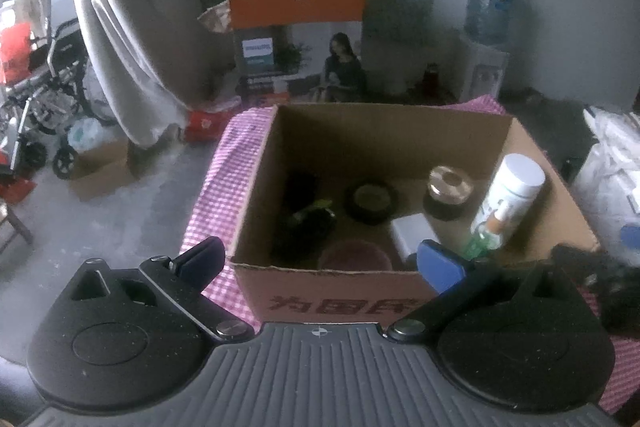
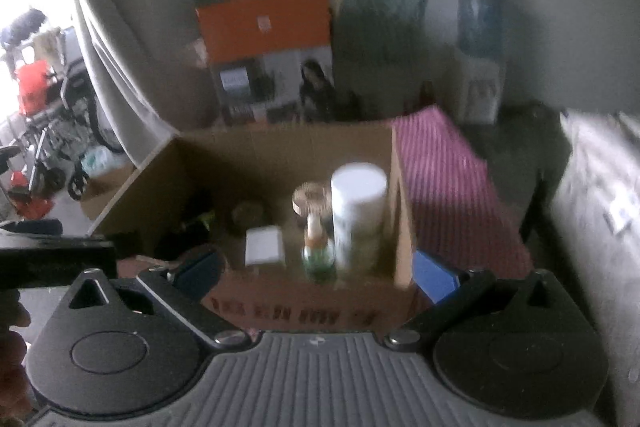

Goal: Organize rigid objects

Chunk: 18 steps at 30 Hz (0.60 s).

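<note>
Rigid objects, among them a white bottle [image 1: 516, 187], a gold-lidded jar [image 1: 450, 193] and a small white box [image 1: 412, 233], already stood inside the cardboard box [image 1: 332, 291] on the checked cloth [image 1: 228, 163] of the worktop. We held the left gripper [image 1: 320, 259] and the right gripper [image 2: 316, 269] before its near wall, both with jaws released and empty. The white bottle leaned against the side wall; we judged that a careless reach could tip it onto the small green bottle [image 2: 318, 255] just beside it.
</note>
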Each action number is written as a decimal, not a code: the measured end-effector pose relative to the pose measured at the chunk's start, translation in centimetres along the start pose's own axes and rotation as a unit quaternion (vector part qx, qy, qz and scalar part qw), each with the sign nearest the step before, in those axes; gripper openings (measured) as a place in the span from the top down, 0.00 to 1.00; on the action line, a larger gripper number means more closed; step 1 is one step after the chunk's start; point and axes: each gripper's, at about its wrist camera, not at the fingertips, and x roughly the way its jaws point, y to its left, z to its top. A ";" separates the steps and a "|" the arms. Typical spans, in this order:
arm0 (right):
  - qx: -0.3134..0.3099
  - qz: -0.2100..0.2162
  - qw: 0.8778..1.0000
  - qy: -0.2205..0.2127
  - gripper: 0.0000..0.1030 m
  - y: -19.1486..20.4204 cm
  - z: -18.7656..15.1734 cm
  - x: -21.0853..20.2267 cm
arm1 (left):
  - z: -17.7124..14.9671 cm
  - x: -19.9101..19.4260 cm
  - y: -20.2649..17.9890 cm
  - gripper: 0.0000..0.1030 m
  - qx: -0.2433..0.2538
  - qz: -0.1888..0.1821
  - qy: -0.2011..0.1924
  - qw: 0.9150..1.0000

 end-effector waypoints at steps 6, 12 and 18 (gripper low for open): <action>0.010 -0.001 1.000 0.008 0.00 0.4 -0.3 0.3 | -0.4 0.3 -0.5 0.00 0.006 -0.014 0.008 1.000; 0.002 -0.005 1.000 0.010 0.00 0.6 -0.3 0.5 | -0.5 0.3 -0.2 0.00 0.005 -0.010 0.007 1.000; 0.008 -0.004 1.000 0.018 0.00 0.4 -0.2 0.9 | -0.5 0.4 -0.2 0.00 0.010 -0.008 0.005 1.000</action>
